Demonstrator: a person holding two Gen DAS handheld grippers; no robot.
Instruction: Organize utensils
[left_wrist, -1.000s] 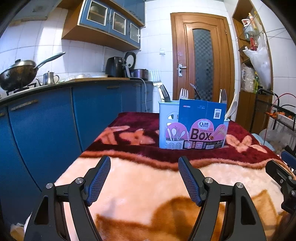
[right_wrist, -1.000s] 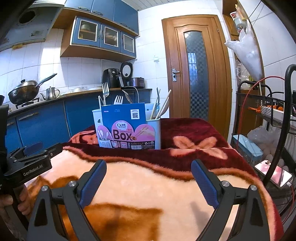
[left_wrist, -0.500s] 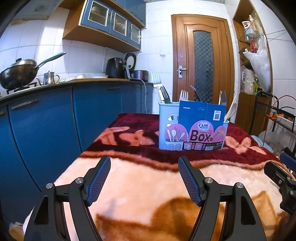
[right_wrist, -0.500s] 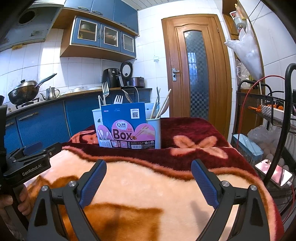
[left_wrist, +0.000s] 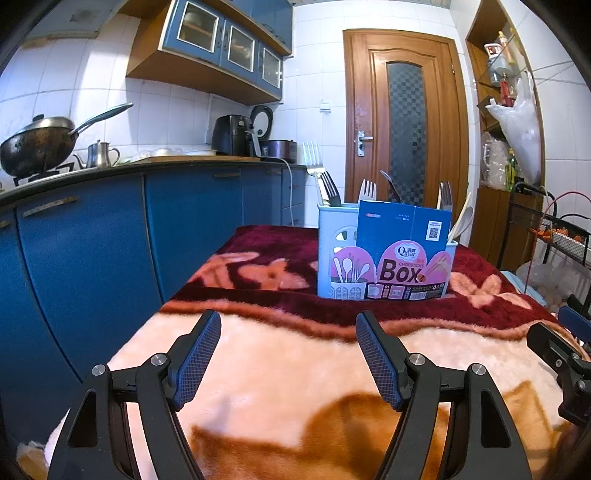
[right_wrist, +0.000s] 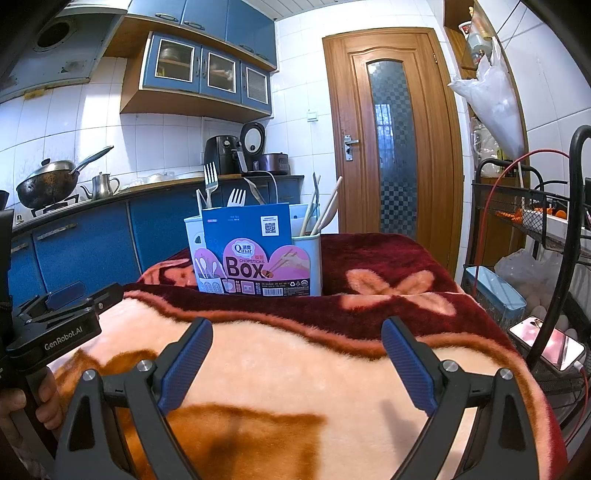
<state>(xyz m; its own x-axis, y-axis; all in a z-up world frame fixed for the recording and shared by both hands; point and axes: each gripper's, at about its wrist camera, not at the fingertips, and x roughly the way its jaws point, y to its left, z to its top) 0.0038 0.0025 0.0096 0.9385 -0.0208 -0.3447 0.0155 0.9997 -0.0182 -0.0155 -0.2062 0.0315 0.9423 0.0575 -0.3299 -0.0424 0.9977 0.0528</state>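
With the pale blue plastic utensil holder (left_wrist: 338, 251), already full of forks, at the blanket-covered table's (left_wrist: 280, 369) far edge, both black grippers—left gripper (left_wrist: 288, 354), right gripper (right_wrist: 297, 362)—gape empty, seemingly finished or awaiting another reach.

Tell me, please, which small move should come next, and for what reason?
Probably bring the right claw forward toward the utensil holder. Both claws are open and empty above the blanket, and the forks stand across the table, out of reach.
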